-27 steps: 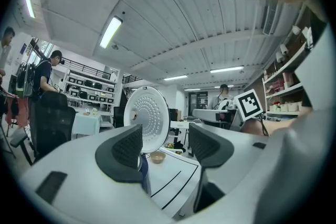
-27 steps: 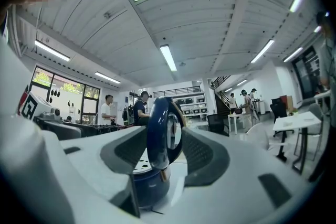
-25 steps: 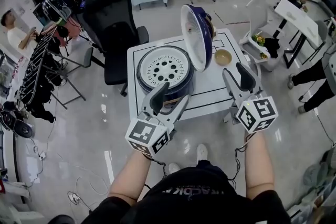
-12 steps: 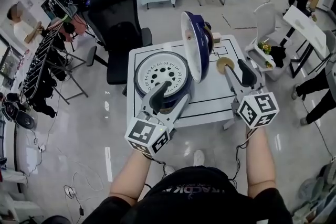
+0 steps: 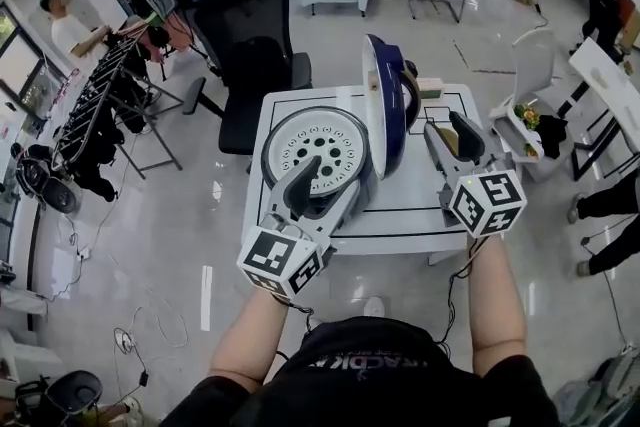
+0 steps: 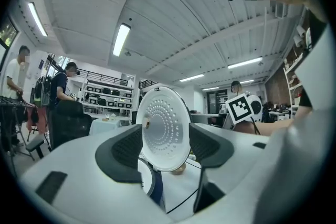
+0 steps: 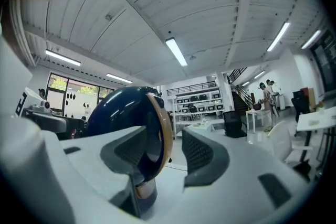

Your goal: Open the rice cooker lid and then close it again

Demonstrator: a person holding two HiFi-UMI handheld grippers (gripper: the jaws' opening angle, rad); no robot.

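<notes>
**Lid up, both my claws open**

The rice cooker (image 5: 275, 130) sits on the white tabletop (image 5: 400, 205), towards its left half. Its lid (image 5: 392, 105) stands upright on the hinge at the cooker's right side. The pot's mouth is uncovered, and a white perforated disc (image 5: 318, 147) lies flat inside it and fills the opening. I cannot see what is under that disc.

My left claw (image 5: 322, 193) hangs over the near edge of the cooker with its jaws well apart and nothing between them. Through its own camera I look straight past the dark pads at the lid's pale inner plate (image 6: 164, 128), ringed with rows of small dimples. The plate is ahead of the jaws, not in their grip.

My right claw (image 5: 455, 137) is on the far side of the lid, just beside its outer face. Its jaws stand apart as well and press on nothing. Its camera shows the lid's dark blue shell (image 7: 118, 113) with a tan band (image 7: 164, 128) round the edge, rising ahead in the gap. I cannot tell whether a pad brushes the shell.

Right of the tabletop, a white stand (image 5: 520, 130) carries something green and yellow.
</notes>
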